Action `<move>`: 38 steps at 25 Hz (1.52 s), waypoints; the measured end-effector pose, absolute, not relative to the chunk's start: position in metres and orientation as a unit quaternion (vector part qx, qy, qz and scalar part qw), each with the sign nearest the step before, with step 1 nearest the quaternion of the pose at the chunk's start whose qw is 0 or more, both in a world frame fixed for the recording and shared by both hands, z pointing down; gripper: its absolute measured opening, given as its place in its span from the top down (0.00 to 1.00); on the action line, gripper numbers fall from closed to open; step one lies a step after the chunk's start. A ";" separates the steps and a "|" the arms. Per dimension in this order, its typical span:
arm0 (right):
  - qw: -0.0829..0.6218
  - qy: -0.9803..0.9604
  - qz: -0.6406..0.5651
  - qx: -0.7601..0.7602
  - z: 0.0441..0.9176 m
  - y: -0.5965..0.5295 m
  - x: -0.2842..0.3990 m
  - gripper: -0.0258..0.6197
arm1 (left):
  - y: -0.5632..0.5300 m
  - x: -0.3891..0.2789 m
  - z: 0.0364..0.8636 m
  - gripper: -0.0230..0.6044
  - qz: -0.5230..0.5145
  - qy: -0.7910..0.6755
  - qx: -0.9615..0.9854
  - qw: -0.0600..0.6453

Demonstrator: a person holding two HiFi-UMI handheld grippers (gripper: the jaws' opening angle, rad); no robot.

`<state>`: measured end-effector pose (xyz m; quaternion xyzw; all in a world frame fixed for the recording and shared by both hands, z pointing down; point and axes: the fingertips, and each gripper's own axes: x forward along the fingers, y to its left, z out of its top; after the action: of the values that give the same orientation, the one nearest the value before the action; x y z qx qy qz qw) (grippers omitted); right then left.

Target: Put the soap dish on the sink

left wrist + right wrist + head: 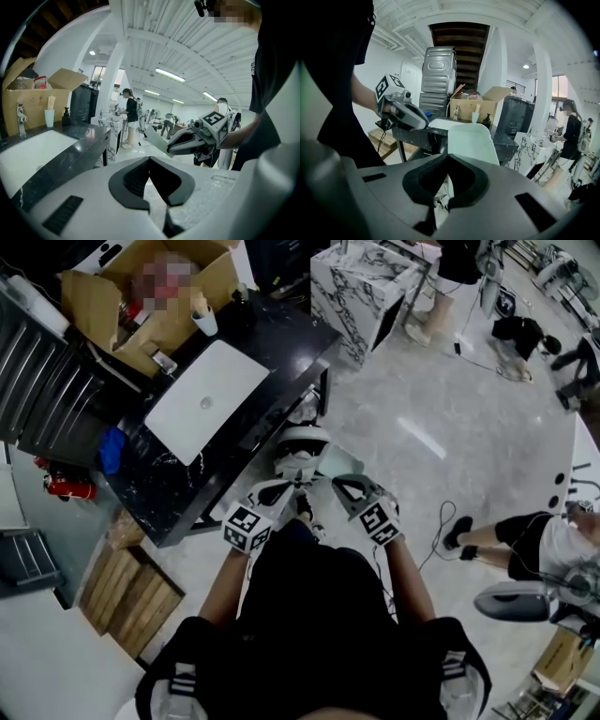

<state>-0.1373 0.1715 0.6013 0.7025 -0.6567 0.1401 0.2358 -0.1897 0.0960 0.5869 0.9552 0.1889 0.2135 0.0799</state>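
My right gripper (448,157) is shut on a pale soap dish (471,139), which sticks out past its jaws, tilted up. In the head view the soap dish (302,448) hangs over the floor just off the corner of the black counter (281,343). The white rectangular sink (206,399) is set into that counter, up and to the left. My left gripper (149,159) is shut with nothing in it and is held close beside the right gripper (171,148). Both grippers are near my body, left gripper (281,491) and right gripper (337,486).
A cardboard box (141,306) and a white cup (204,322) stand behind the sink, with a faucet (20,119) at its edge. A wooden pallet (131,587) lies left of me. A marble cabinet (361,287) stands ahead. People are at the right.
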 end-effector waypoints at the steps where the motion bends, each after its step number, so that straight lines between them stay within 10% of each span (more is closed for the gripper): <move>1: 0.236 -0.657 0.141 0.702 0.602 0.171 -0.135 0.96 | 0.095 -0.186 0.587 0.96 0.213 0.190 0.955 0.080; 38: 0.236 -0.650 0.170 0.702 0.616 0.104 0.003 0.96 | 0.026 -0.032 0.590 0.96 0.224 0.216 0.946 0.086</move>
<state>0.0028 0.1035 0.6155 0.7018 -0.6503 0.1699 0.2358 -0.0325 0.0265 0.5895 0.9464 0.2165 0.2239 0.0857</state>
